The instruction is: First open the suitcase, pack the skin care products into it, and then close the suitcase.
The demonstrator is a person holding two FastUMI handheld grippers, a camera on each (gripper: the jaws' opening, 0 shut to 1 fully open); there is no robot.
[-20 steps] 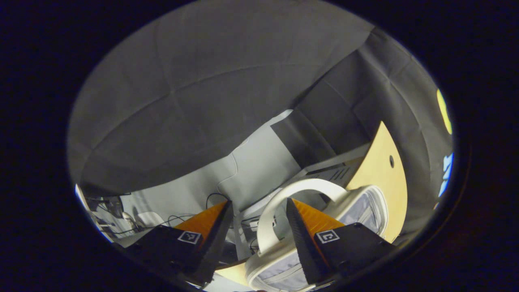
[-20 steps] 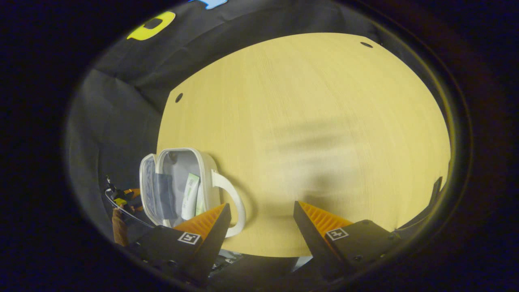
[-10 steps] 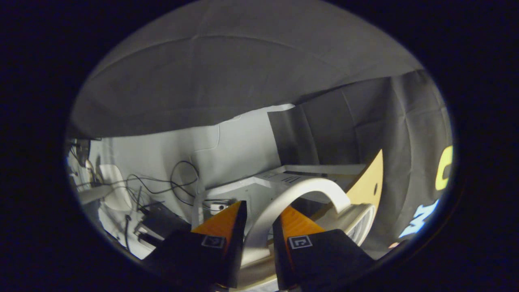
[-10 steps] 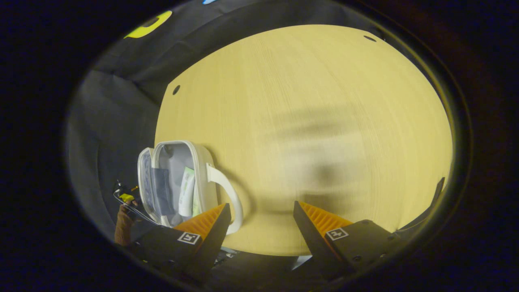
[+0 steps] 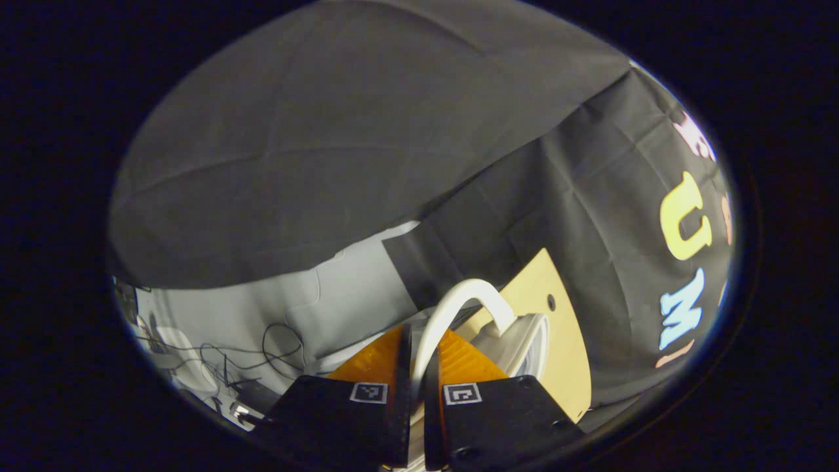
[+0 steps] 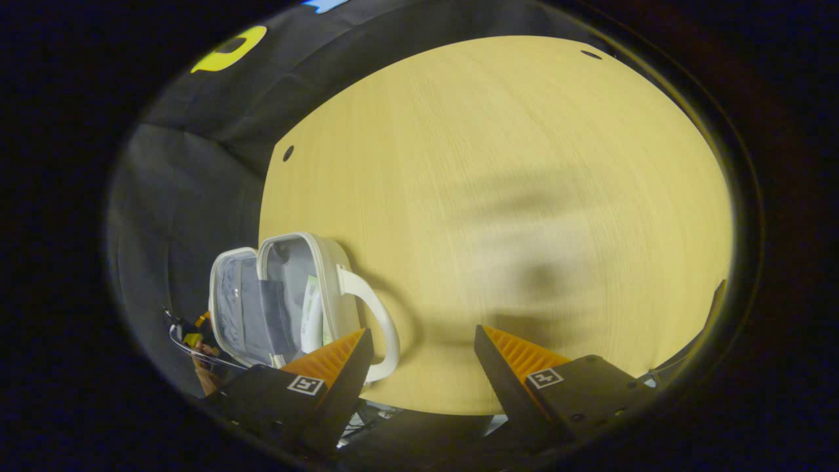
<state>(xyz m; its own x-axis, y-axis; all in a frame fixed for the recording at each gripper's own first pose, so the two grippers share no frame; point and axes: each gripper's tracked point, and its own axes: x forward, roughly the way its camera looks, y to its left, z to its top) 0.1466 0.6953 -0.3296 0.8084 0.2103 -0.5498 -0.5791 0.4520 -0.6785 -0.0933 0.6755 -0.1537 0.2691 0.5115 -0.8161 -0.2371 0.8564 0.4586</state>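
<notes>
A: So which step? Suitcase (image 6: 278, 298) sat open at the counter (image 6: 498, 196) edge, product tube (image 6: 312, 314) inside.
B: Closing. Left gripper (image 5: 417, 387) jaws pinched the handle (image 5: 459, 303); right gripper (image 6: 423, 360) jaws wide, idle. Next, prob. swing lid shut.

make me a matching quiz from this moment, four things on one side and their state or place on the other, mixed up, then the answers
Things:
1. left tongs
2. right tongs
3. suitcase
4. skin care tube

States or places:
A. lying open on the table
B. inside the suitcase
C. open, holding nothing, above the table
D. shut on the suitcase handle

Pairs: 1-D, 2-C, 3-A, 4-B
</notes>
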